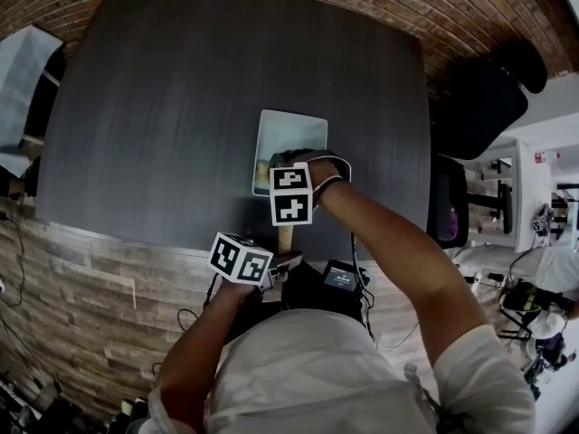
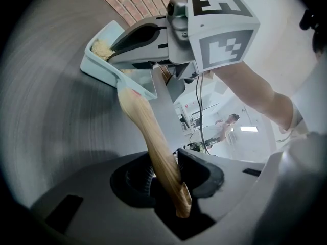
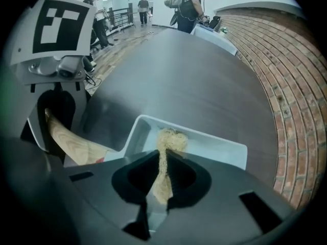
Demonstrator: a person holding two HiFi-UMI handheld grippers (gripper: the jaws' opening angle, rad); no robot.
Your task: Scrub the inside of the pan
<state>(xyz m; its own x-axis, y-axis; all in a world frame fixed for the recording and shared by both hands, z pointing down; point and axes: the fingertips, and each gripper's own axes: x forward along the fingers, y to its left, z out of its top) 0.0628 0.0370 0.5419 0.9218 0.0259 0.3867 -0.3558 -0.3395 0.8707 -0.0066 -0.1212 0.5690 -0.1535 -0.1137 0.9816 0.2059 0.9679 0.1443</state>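
A pale blue rectangular pan [image 1: 291, 132] lies on the dark table, its wooden handle [image 1: 286, 237] pointing toward me. My left gripper [image 1: 279, 266] is shut on the end of that handle [image 2: 153, 142], which runs between its jaws [image 2: 171, 170]. My right gripper [image 3: 162, 180] points steeply down into the pan [image 3: 214, 146] and is shut on a tan fibrous scrubber [image 3: 167, 143]. The scrubber's free end rests on the pan floor near the handle-side wall. In the left gripper view the scrubber [image 2: 102, 47] shows in the pan [image 2: 99, 69] under the right gripper [image 2: 143, 39].
The dark table [image 1: 181, 107] stretches wide around the pan, ending in a brick wall [image 3: 301, 86] at the far side. A black chair [image 1: 479, 107] stands at the right. Cables [image 1: 362, 287] hang below the table's near edge. People stand far off [image 3: 191, 4].
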